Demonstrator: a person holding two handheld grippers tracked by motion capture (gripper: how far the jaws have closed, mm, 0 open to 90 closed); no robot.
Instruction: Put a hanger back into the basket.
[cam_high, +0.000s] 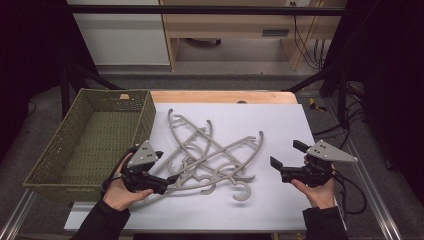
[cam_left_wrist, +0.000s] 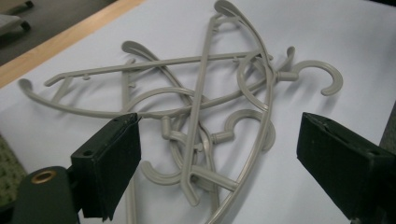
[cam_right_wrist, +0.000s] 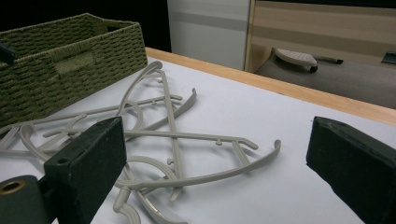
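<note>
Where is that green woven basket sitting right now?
In the high view the basket sits at the table's left edge, beside the pile of hangers, just beyond the left gripper.

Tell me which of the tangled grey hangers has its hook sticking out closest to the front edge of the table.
The hanger whose hook curls out alone at the pile's front right, clear of the tangle; the other hooks lie farther back, under crossing hanger arms.

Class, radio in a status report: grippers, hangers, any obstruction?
Left hand-held gripper open at the pile's edge. Right hand-held gripper open, holding nothing. Grey hangers tangled on the white mat. Green basket stands left.
</note>
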